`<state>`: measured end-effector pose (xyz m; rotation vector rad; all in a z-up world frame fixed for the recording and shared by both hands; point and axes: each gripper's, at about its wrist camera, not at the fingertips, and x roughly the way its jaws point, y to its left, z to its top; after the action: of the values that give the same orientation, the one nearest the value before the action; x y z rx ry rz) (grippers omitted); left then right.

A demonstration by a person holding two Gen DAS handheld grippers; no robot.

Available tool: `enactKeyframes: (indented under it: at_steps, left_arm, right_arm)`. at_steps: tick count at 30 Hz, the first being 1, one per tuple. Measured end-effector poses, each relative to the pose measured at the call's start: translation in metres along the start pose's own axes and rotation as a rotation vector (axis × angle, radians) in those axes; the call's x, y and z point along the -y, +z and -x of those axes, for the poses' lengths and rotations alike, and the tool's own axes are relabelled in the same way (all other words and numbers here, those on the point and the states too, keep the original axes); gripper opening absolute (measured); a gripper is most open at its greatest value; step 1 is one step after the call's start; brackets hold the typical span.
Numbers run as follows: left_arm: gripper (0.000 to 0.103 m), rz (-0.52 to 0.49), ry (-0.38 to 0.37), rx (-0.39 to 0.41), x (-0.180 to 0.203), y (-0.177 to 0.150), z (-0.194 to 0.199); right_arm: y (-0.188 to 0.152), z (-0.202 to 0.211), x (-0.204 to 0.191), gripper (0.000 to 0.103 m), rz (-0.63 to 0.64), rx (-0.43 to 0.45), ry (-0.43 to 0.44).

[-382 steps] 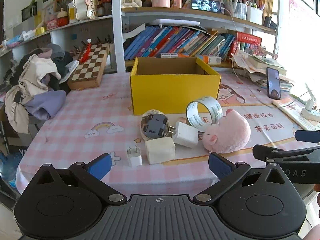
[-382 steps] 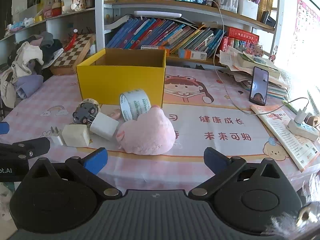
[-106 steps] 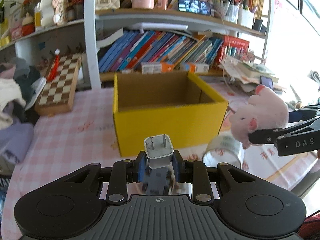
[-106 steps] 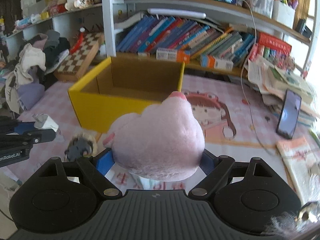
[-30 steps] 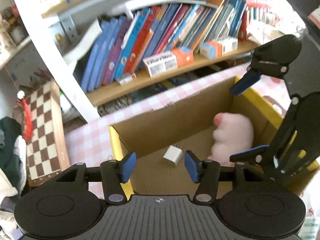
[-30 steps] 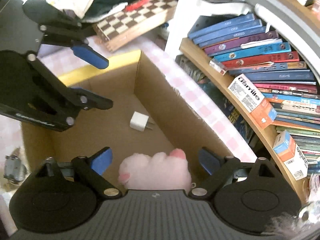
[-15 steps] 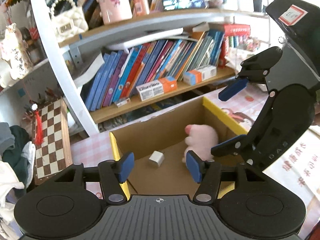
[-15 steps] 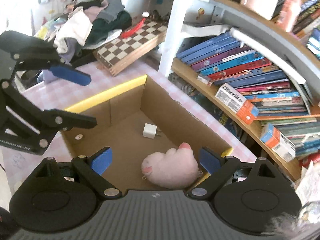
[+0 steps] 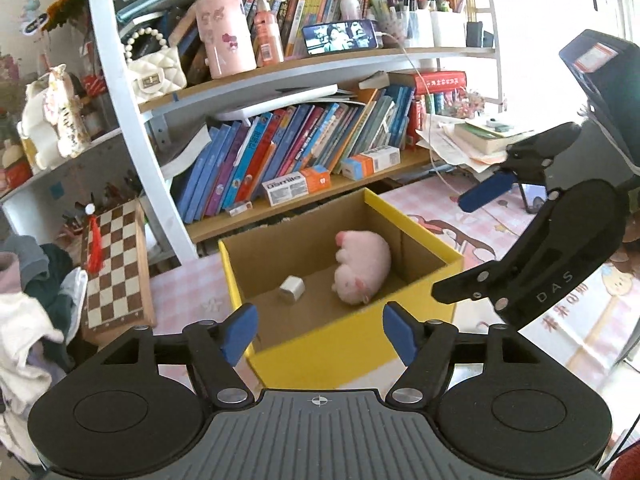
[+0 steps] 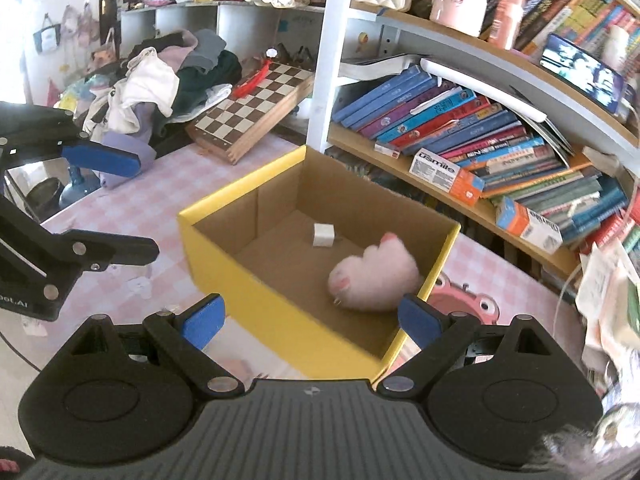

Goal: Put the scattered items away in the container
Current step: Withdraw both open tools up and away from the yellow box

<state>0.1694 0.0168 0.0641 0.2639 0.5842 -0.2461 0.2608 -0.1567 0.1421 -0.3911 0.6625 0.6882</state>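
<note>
Both claws spread and empty above the yellow box; the leftover items are out of sight.

From left to right, the left claw [image 9: 319, 332] is held over the near wall of the yellow box [image 9: 320, 344], its jaws just widened with nothing between them; inside, the white charger [image 9: 292, 289] is seen left of the pink plush [image 9: 362, 268]; the right claw [image 10: 310, 318] is spread empty over the right near corner. Remaining items are judged to lie on the surface [image 10: 132, 216] toward the near edge, hidden behind the box wall and claw bodies; only small blurred bits are made out by the left claw.
</note>
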Motion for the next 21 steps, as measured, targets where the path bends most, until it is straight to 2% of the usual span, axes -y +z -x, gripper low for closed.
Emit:
enactKeyframes:
  at_steps: [11, 21]
  left_arm:
    - [0.080, 0.091, 0.043, 0.035, -0.005, -0.032, 0.048]
    - [0.081, 0.194, 0.093, 0.030, -0.006, -0.064, 0.066]
  right_arm:
    - [-0.040, 0.053, -0.024, 0.094, -0.143, 0.096, -0.086]
    - [-0.078, 0.076, -0.029, 0.094, -0.288, 0.136, -0.158]
